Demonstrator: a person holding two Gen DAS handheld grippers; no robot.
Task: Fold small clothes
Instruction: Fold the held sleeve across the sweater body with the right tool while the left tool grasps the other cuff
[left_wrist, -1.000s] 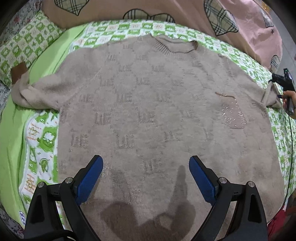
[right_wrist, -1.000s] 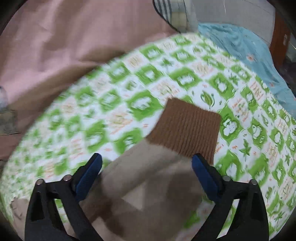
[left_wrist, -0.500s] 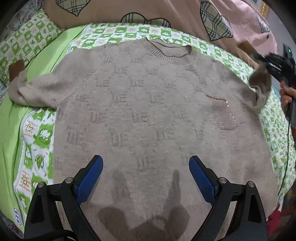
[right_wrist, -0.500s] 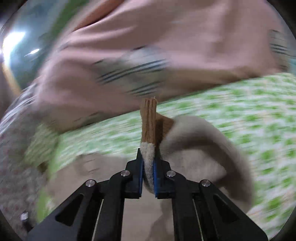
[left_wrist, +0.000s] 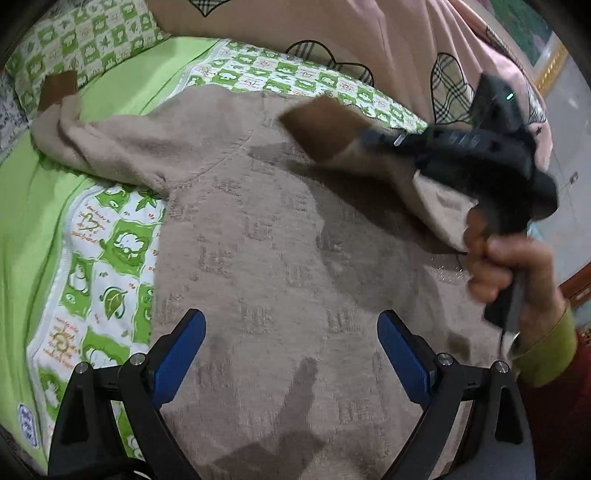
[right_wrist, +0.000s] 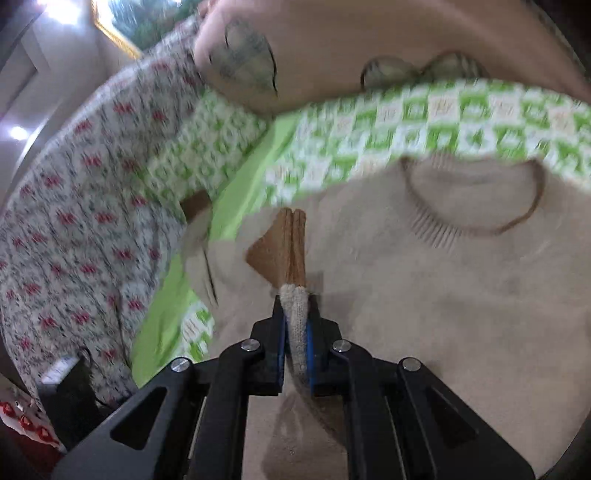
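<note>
A beige knit sweater (left_wrist: 266, 258) lies flat on the bed, neck (right_wrist: 476, 206) at the far side. My left gripper (left_wrist: 291, 354) is open and empty above its lower hem. My right gripper (right_wrist: 295, 325) is shut on the right sleeve just behind its brown cuff (right_wrist: 286, 247). It holds the sleeve up over the sweater's chest, as the left wrist view shows: the cuff (left_wrist: 321, 129) sticks out from the right gripper (left_wrist: 365, 140). The left sleeve (left_wrist: 96, 144) lies spread out to the left, its brown cuff (left_wrist: 57, 88) on the green sheet.
The bed has a green and white checked sheet (left_wrist: 107, 266) with a plain green strip. A pink quilt (left_wrist: 332, 33) with plaid hearts is bunched along the far side. A floral cloth (right_wrist: 74, 221) lies beyond the bed's left edge.
My right gripper, shut on the right sleeve, has carried it from the bed's right edge up and across over the sweater's chest. My left gripper stayed open and shifted slightly left.
</note>
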